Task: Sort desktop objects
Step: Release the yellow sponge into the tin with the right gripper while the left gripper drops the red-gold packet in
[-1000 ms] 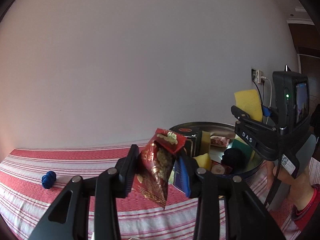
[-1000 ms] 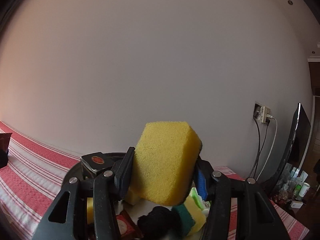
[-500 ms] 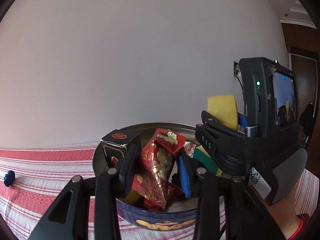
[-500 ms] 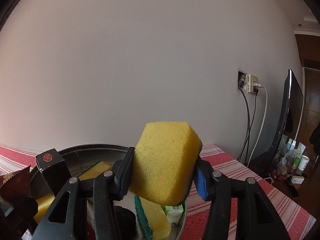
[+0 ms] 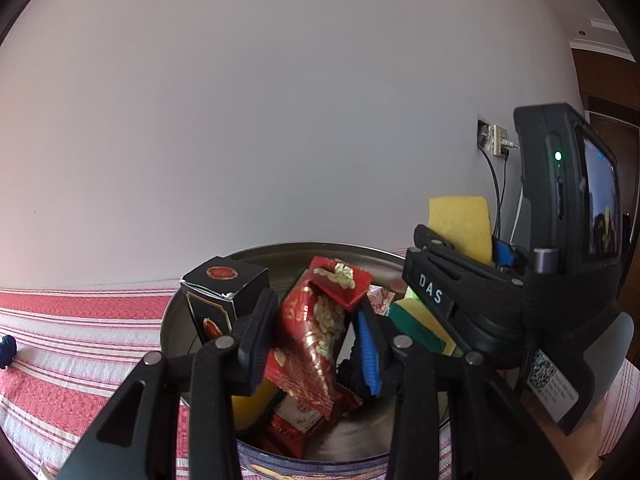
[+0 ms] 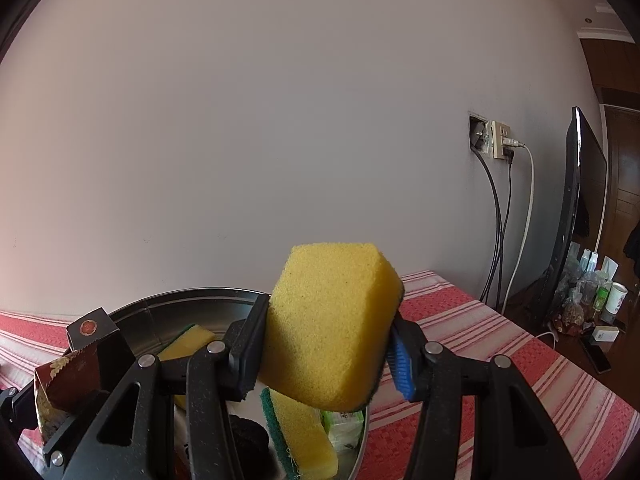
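Note:
My left gripper is shut on a red snack packet and holds it over the round metal tin. My right gripper is shut on a yellow sponge above the tin's right side; the sponge also shows in the left wrist view. In the tin are a black box, a yellow-green sponge, red packets and a black ball.
The tin stands on a red-and-white striped cloth. A small blue object lies on the cloth at far left. A wall socket with cables and a monitor are at the right, by a cluttered low table.
My left gripper has moved right with the packet, from beside the tin to over it. My right gripper has shifted over the tin's right side, still holding the sponge.

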{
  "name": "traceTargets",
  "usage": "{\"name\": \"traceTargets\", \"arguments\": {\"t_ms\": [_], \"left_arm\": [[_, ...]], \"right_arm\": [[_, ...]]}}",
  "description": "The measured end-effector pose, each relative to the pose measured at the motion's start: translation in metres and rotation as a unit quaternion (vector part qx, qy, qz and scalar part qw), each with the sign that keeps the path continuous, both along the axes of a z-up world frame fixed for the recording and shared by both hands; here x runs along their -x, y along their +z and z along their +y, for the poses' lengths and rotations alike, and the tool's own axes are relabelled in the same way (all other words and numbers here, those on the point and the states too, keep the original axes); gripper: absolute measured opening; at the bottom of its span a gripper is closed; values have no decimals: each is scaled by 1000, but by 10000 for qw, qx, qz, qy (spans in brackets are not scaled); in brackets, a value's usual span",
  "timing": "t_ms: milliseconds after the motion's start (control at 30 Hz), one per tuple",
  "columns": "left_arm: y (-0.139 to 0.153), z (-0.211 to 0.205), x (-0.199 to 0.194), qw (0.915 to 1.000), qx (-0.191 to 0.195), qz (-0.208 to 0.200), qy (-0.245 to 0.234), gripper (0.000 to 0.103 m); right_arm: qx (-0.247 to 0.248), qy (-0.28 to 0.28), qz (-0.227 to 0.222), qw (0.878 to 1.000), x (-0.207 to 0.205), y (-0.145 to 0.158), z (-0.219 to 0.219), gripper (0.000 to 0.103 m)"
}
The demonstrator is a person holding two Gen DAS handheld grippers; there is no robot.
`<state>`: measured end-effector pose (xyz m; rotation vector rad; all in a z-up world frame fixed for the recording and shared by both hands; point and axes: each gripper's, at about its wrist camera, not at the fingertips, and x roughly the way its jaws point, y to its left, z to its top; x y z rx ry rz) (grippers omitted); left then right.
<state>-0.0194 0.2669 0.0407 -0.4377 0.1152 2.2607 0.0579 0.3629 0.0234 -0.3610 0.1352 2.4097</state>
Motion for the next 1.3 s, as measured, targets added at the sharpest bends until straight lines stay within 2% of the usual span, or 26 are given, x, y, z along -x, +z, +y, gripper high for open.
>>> {"name": "traceTargets", "arguments": {"t_ms": [233,467,633,767,1033,1133,1167,1200,1233,1267,1300], "left_arm": [[-4,1,3,10000,10,-49,24,38],[-1,10,-4,9996,61,91,257,38],[-9,24,1,9991,265,-14,323,38],[-9,30,3,9990,266,-69,342,38],[-12,45,7,9986,327,-78,415,38],[-8,29,11,9980,363,-137,496,40],[-9,30,12,9978,374,-148,524,40],[-9,33,12,9976,403,-156,543,46],[-13,40,15,9974,438,-160,550,65],[-14,42,15,9971,465,-146,588,76],[-14,42,15,9965,484,-124,671,96]], "right_arm": [[29,6,-81,10000,6,-4,2,55],[723,405,139,9965,4,1,12,55],[778,544,-10,9955,11,0,9,55],[781,620,-167,9949,16,-3,3,55],[846,674,-197,9939,17,-3,1,56],[786,646,-251,9945,18,-2,1,58],[783,621,-242,9947,17,-2,1,63],[788,603,-243,9948,17,-2,1,65],[783,586,-260,9949,17,-2,0,67],[771,562,-284,9950,16,-2,0,70],[758,540,-298,9952,16,-3,0,72]]}}
